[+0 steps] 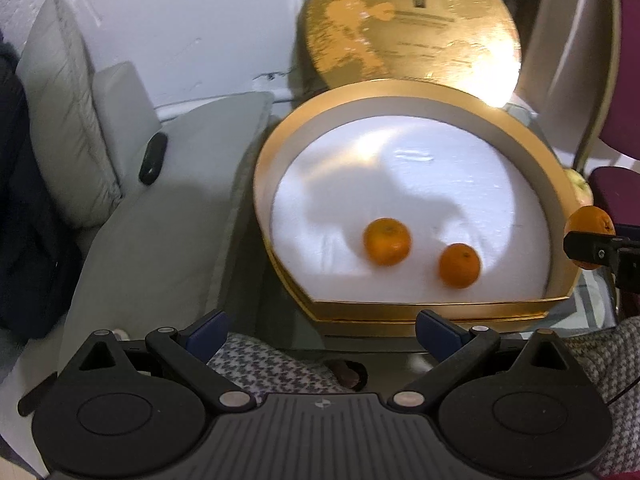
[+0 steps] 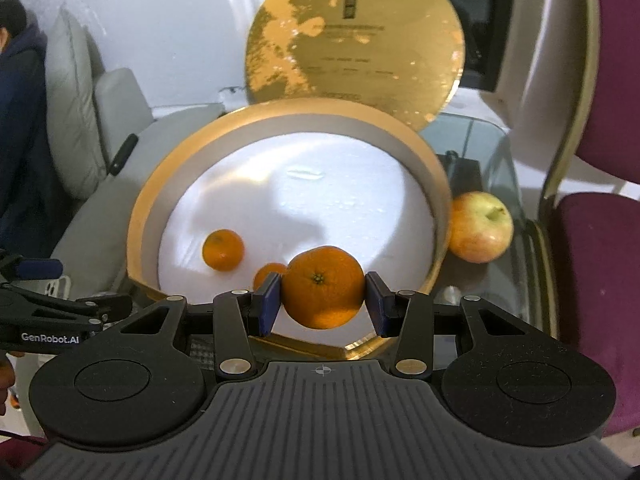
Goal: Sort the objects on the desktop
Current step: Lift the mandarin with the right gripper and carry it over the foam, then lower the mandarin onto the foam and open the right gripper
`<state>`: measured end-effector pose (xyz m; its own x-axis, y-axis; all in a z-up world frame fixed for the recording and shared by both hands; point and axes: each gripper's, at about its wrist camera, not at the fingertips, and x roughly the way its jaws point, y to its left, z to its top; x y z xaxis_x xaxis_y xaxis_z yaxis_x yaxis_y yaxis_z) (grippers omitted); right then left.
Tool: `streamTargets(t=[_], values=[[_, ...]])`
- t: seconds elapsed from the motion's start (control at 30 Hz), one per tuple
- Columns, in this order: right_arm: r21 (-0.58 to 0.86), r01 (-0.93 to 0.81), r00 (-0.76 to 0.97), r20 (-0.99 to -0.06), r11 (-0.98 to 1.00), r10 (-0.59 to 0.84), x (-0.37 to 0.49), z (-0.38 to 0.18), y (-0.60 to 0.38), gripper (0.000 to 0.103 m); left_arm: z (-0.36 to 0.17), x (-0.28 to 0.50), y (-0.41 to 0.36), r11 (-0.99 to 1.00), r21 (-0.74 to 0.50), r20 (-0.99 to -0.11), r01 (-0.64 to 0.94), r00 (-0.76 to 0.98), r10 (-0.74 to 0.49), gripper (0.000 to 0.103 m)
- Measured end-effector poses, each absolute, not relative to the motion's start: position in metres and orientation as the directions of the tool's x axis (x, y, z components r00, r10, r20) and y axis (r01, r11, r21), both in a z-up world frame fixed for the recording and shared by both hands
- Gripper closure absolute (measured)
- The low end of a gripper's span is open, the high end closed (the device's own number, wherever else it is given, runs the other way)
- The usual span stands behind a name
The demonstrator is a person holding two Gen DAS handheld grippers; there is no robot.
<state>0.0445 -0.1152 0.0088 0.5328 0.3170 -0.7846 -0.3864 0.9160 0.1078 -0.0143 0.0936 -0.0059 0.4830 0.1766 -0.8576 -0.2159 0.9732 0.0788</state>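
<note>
Box (image 2: 140,216): round gold box with a white floor, open, on the glass table (image 2: 492,152). Its gold lid (image 2: 352,36) stands upright at the far rim. Walls look like stiff card, judged light; the low rim gives an easy drop from above.
Apple (image 2: 480,226): on the table, outside the box, touching or just beside its right wall. Judged the heaviest fruit, firm, with waxy skin that may slip. Best taken across the widest part.
Held orange (image 2: 323,286): between the blue pads (image 2: 269,304) of the right gripper (image 2: 323,302), gripped at its middle, stem end toward the camera, hanging over the near rim of the box. Light and round, with a slightly yielding peel; a hard squeeze could bruise it.
Two oranges in box (image 1: 387,241) (image 1: 459,265): resting on the white floor near the front, close together, whether touching I cannot tell. Round, so likely to roll on the smooth floor.
Left gripper (image 1: 322,330): fingers spread wide, nothing between them, hovering at the near edge of the box.
</note>
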Motion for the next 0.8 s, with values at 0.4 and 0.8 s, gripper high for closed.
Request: streamTargets(t=[0.4, 0.8], values=[[0.087, -0.397, 0.468, -0.837, 0.914, 0.283, 0.092, -0.03, -0.082, 0.057, -0.025, -0.001, 0.114, 0.961, 0.077, -0.887, -0.265, 0.422, 0.188, 0.001], [0.081, -0.369, 0.404, -0.883, 0.926, 0.238, 0.132, -0.076, -0.071, 0.057, -0.037, 0.013, 0.116, 0.962, 0.084, -0.904, -0.258, 0.386, 0.182, 0.001]])
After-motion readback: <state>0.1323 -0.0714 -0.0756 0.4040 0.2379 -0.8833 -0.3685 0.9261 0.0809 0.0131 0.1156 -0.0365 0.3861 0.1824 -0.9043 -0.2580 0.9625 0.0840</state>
